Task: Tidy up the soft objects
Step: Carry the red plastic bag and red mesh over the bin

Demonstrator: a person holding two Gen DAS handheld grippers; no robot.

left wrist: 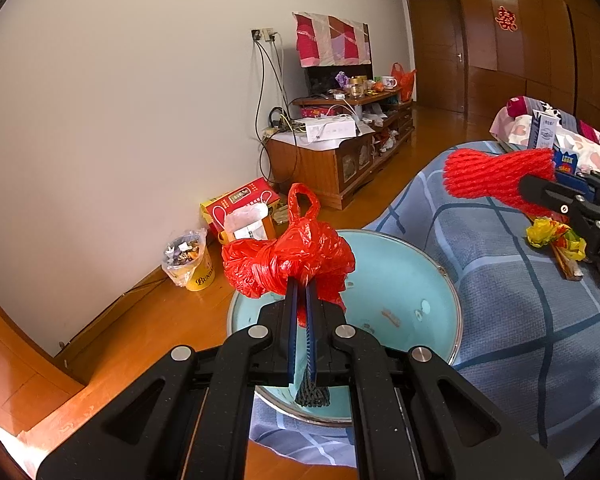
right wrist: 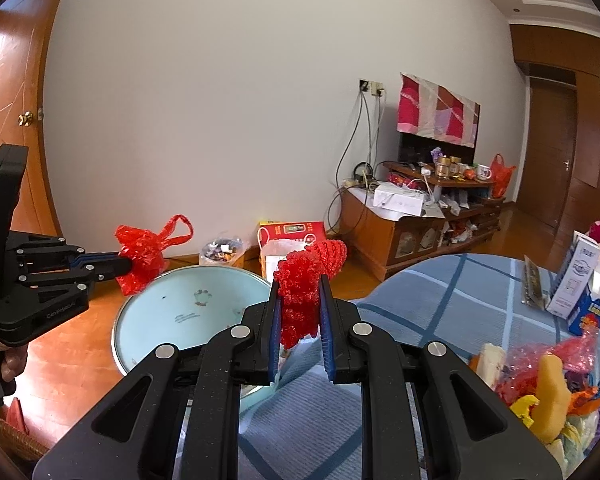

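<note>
Both grippers were clamped: my left gripper point(left wrist: 302, 292) pinched a red plastic bag point(left wrist: 288, 256) above the blue basin point(left wrist: 396, 280), my right gripper point(right wrist: 300, 304) squeezed red foam netting point(right wrist: 304, 284) over the checked bedspread point(right wrist: 440, 304), with clutter point(right wrist: 540, 380) alongside.

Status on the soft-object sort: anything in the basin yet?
Done: nothing visible inside the light blue basin. In hand: left gripper clamps a red plastic bag; right gripper clamps red foam netting. Left: loose items on the checked blanket.
</note>
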